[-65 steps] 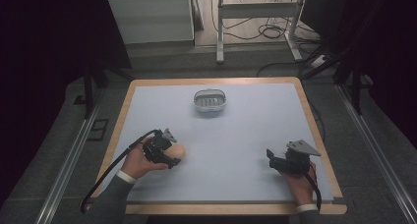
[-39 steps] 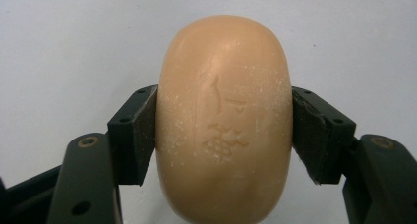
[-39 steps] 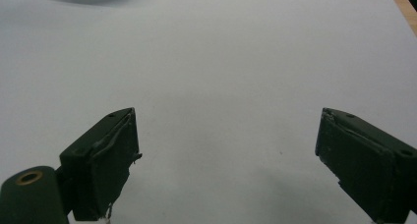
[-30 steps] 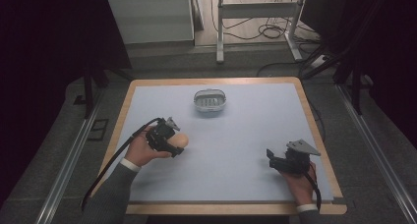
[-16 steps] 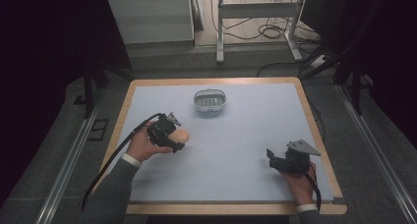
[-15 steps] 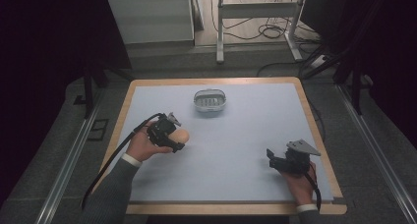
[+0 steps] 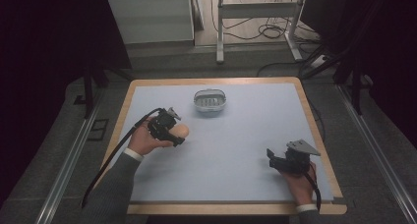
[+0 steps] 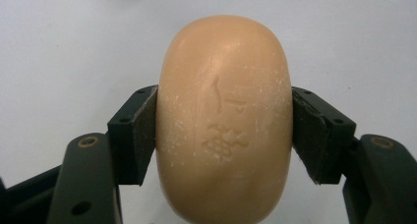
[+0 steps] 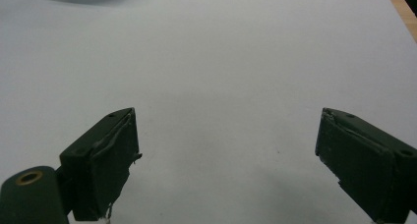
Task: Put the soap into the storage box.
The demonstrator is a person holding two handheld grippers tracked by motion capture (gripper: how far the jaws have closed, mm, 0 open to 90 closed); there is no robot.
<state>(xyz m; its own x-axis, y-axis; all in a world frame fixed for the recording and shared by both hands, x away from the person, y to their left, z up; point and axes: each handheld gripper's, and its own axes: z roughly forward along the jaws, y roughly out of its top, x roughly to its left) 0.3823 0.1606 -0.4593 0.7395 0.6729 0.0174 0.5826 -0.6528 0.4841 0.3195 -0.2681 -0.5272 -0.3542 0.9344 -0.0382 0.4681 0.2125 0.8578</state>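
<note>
Left tongs [image 8: 223, 130] clamp soap bar [image 8: 223, 121] across its width for carrying | right tongs [image 9: 226, 165] spread wide, idle, frame lower right | dish [image 7: 210, 100] upper centre of worktop [image 7: 246, 150]

a lab-like recording space: bare table [image 7: 255, 150], metal frame legs [image 7: 255, 17], loose floor cables [image 7: 268, 30].

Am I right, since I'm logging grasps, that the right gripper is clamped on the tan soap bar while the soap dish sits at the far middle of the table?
Not quite. The left gripper is clamped on the tan soap bar, as the left gripper view shows. The right gripper is open. The soap dish does sit at the far middle.
</note>
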